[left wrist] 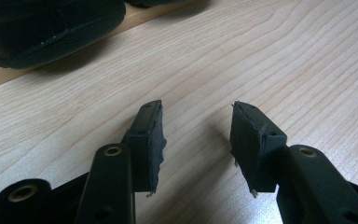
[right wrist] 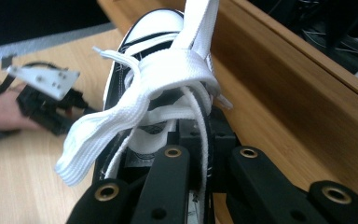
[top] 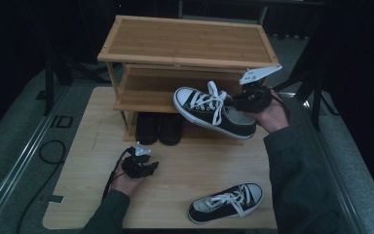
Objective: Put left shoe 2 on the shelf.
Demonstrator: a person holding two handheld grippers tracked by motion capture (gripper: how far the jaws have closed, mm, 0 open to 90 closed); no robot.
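Black canvas sneaker (top: pixel 214 109) – white laces, white toe cap, clamped in right tongs (top: pixel 253 100), left tongs (top: pixel 143 168) agape

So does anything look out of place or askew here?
One sneaker lies alone on the table, off the shoe rack. Its mate hangs tilted in the right hand-held gripper, laces dangling.

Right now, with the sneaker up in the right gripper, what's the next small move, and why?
Probably ease the sneaker toe-first onto the middle shelf. The right gripper is shut on its heel end and holds it in the air in front of the rack, toe toward that shelf, which looks bare there. The bottom level already holds a dark pair. The left gripper rests open on the table.
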